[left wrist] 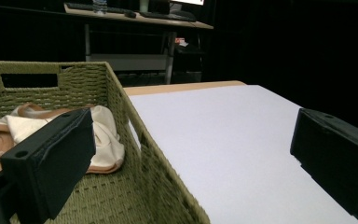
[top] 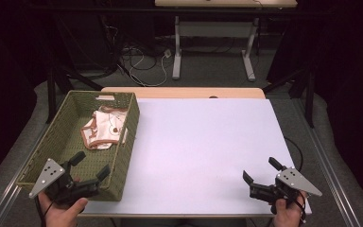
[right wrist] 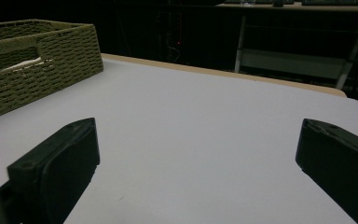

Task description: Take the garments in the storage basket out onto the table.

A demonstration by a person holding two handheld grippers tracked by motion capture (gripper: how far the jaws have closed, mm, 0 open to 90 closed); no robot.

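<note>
A green woven basket (top: 59,135) stands at the table's left side, and a cream garment with tan trim (top: 105,128) lies crumpled inside it. My left gripper (top: 91,166) hovers over the basket's near right corner, open and holding nothing; in the left gripper view one jaw stands over the basket wall (left wrist: 140,140) beside the garment (left wrist: 103,135), the other over the white table top (left wrist: 223,135). My right gripper (top: 261,170) rests low near the table's front right corner, open and holding nothing. In the right gripper view the basket (right wrist: 37,65) sits far off.
The white table top (top: 203,142) has a wooden strip along its far edge (top: 184,92). Beyond it, on the floor, are loose cables (top: 142,61) and the legs of another desk (top: 177,52). Dark curtains surround the area.
</note>
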